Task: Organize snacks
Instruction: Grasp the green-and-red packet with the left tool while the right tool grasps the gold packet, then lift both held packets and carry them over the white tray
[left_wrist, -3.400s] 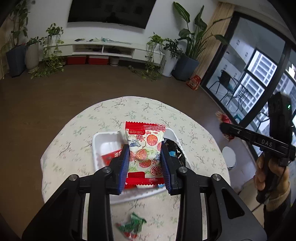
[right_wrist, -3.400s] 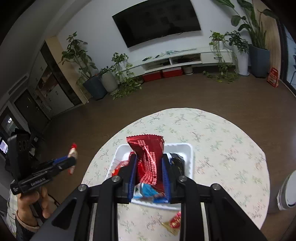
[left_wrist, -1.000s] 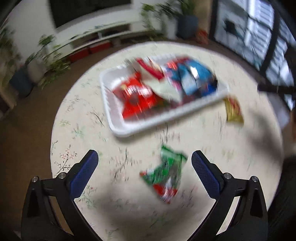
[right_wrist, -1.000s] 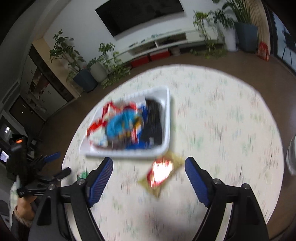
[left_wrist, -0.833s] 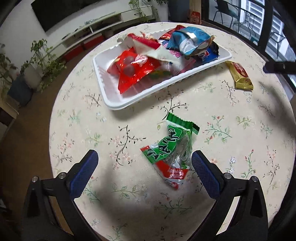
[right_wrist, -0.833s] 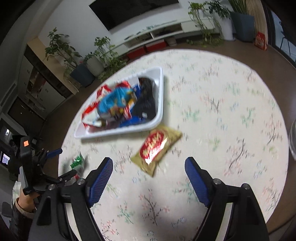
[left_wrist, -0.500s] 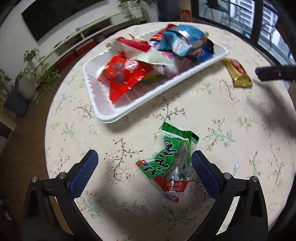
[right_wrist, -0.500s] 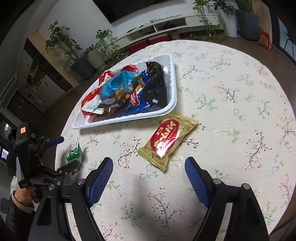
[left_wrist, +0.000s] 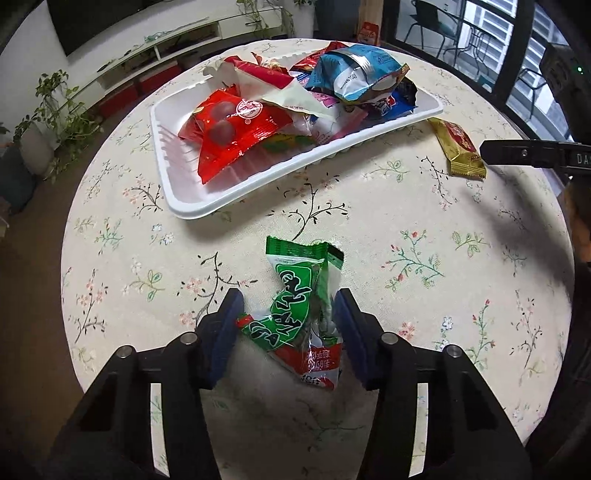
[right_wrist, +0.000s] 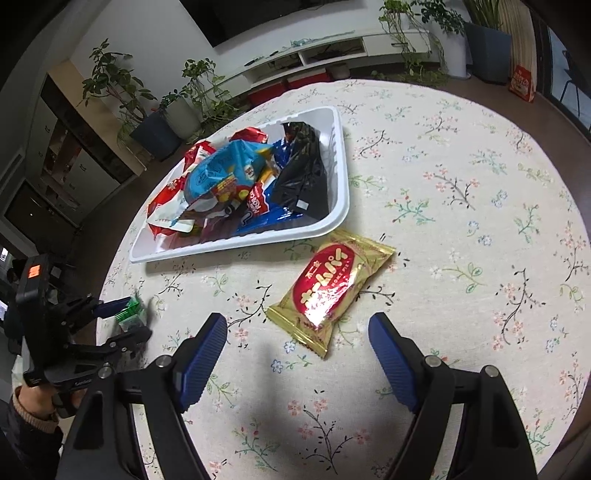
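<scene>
A white tray (left_wrist: 192, 206) on the round floral table holds several snack packets. A green snack packet (left_wrist: 299, 306) lies on the cloth in front of the tray. My left gripper (left_wrist: 286, 321) is low over it, its jaws closed in against both sides of the packet. A gold and red snack packet (right_wrist: 328, 284) lies by the tray's right end; it also shows in the left wrist view (left_wrist: 458, 147). My right gripper (right_wrist: 295, 332) is wide open just before it, apart from it. The tray shows in the right wrist view (right_wrist: 332, 221) too.
The table edge drops to a brown floor all round. The left gripper (right_wrist: 122, 321) shows at the table's left edge in the right wrist view. Potted plants and a low white TV shelf (right_wrist: 332, 48) stand far behind.
Both grippers have let their earlier packets go into the tray and come down to the table. My left gripper's jaws have closed from wide open onto the green packet. My right gripper has neared the gold packet.
</scene>
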